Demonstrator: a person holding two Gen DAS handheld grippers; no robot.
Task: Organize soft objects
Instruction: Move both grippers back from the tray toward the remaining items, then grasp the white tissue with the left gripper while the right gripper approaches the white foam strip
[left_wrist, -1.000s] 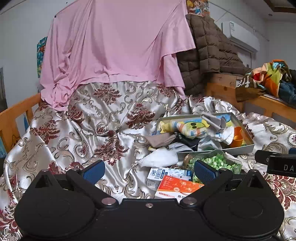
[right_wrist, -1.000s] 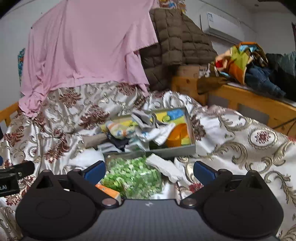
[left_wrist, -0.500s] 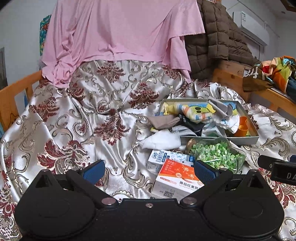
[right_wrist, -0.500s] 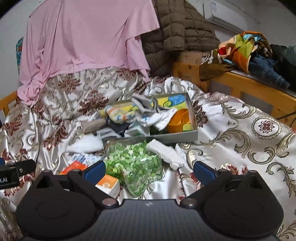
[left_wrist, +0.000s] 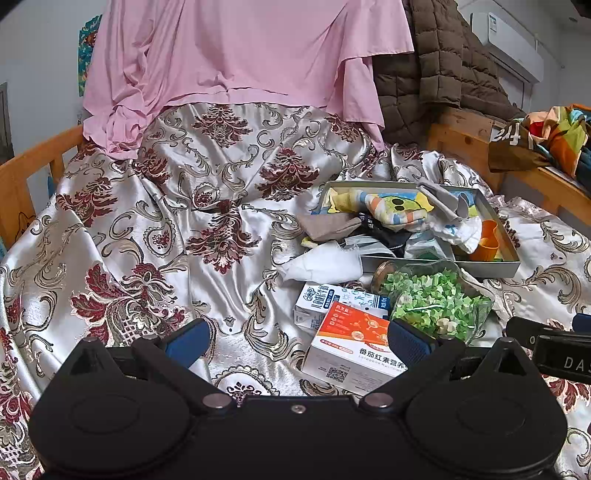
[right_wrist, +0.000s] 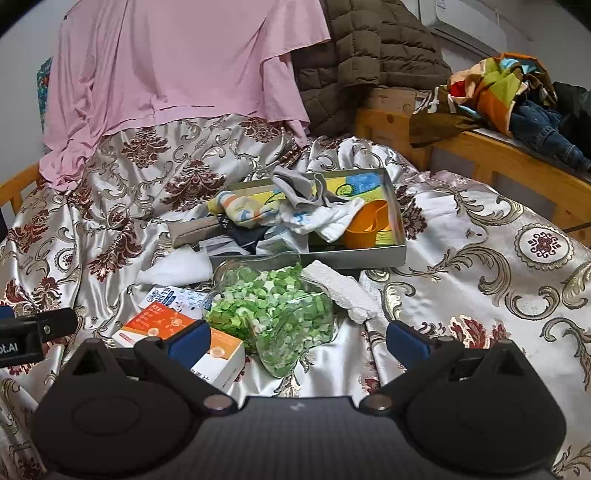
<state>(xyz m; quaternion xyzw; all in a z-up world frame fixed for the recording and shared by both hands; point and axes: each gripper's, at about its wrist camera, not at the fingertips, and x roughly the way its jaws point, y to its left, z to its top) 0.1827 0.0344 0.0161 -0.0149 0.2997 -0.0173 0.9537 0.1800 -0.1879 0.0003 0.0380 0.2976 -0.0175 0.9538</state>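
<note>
In the grey tray (right_wrist: 369, 256) on the bed, mid-frame: pile of soft items — striped multicolour sock (left_wrist: 397, 214), grey sock (right_wrist: 295, 186), white cloth (right_wrist: 332, 221), dark garment (right_wrist: 247, 234); an orange cup (right_wrist: 367, 229) sits at the tray's right end. A taupe sock (left_wrist: 325, 225) hangs over the tray's left edge, a white sock (left_wrist: 325, 264) lies just outside it on the brocade bedspread (left_wrist: 147, 240). A white foam-like strip (right_wrist: 343, 291) lies in front of the tray, touching the clear bag of green bits (right_wrist: 273, 314). Left of the bag: orange-and-white box (left_wrist: 351, 350) with Chinese print "番茄红素" plus a QR code, leaning on a blue-and-white carton (left_wrist: 332, 299), label not legible. Left tongs (left_wrist: 295, 338) apart, empty, low over the bedspread, near the orange box. Right tongs (right_wrist: 297, 338) apart, empty, the bag between the fingers in view, contact unclear. Partial "DAS" is readable on the right tool in the left view. Behind: pink garment (left_wrist: 240, 55), brown quilted jacket (right_wrist: 369, 55), colourful clothes (right_wrist: 498, 81) on a wooden ledge.
</note>
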